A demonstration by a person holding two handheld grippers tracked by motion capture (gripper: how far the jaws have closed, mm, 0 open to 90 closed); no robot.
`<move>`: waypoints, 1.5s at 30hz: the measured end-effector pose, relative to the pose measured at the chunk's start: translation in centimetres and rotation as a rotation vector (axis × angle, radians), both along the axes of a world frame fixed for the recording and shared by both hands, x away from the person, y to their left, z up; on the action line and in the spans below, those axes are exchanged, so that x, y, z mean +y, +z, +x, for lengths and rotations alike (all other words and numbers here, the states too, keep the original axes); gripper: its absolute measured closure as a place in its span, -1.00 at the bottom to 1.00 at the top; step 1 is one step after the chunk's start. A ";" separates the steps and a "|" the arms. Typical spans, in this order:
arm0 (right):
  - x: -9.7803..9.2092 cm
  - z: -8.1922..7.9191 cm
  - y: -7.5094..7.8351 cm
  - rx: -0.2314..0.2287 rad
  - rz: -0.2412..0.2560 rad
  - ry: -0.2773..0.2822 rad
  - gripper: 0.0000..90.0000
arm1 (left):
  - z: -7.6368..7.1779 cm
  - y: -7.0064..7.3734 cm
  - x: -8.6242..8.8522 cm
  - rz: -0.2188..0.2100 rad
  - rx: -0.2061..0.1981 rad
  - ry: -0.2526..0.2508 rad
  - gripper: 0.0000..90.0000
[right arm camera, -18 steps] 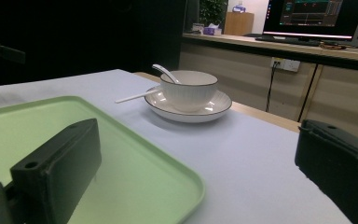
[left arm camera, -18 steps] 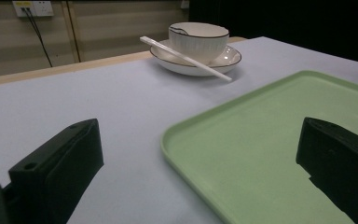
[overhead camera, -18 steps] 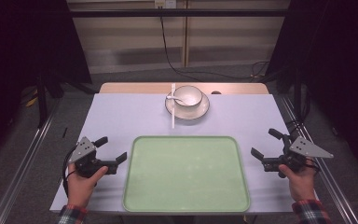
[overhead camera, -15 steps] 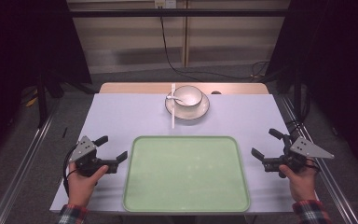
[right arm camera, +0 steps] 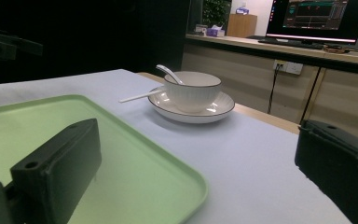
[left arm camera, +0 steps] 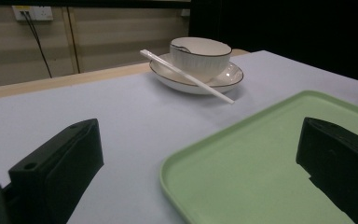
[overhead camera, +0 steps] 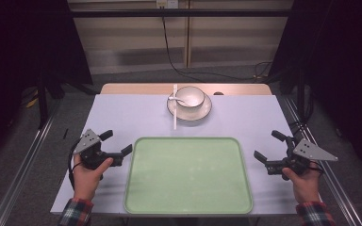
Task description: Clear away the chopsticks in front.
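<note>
Tray (overhead camera: 188, 176) lies empty at the table's (overhead camera: 122, 117) near edge, between the spread left claw (overhead camera: 118, 144) and spread right claw (overhead camera: 268, 147), neither touching it.

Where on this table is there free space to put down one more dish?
The green tray is bare inside. The tablecloth is free left and right of the plate, and between plate and tray. Crowded: the far middle, where bowl, spoon and chopsticks sit, and the tray's flanks, where the left gripper and right gripper hover.
</note>
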State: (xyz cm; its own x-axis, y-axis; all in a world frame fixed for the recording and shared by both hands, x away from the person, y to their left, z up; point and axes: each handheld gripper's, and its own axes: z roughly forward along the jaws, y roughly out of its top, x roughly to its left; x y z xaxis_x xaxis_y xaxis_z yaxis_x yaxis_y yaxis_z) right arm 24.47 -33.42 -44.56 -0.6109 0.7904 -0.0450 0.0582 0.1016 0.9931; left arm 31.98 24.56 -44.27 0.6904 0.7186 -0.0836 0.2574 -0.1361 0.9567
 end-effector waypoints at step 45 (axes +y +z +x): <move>0.5 -0.2 -0.1 0.015 -0.041 0.026 -0.99 | 10.6 0.4 -9.9 -0.019 0.124 -0.017 -0.99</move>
State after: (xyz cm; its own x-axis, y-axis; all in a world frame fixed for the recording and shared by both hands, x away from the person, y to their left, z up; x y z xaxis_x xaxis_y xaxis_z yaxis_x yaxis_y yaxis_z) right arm 24.32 -32.93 -44.69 -0.6318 0.7721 -0.0679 0.0697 0.1438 0.9871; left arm 42.62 14.70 -43.84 0.6863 0.7040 -0.1826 0.3714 -0.1234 0.9202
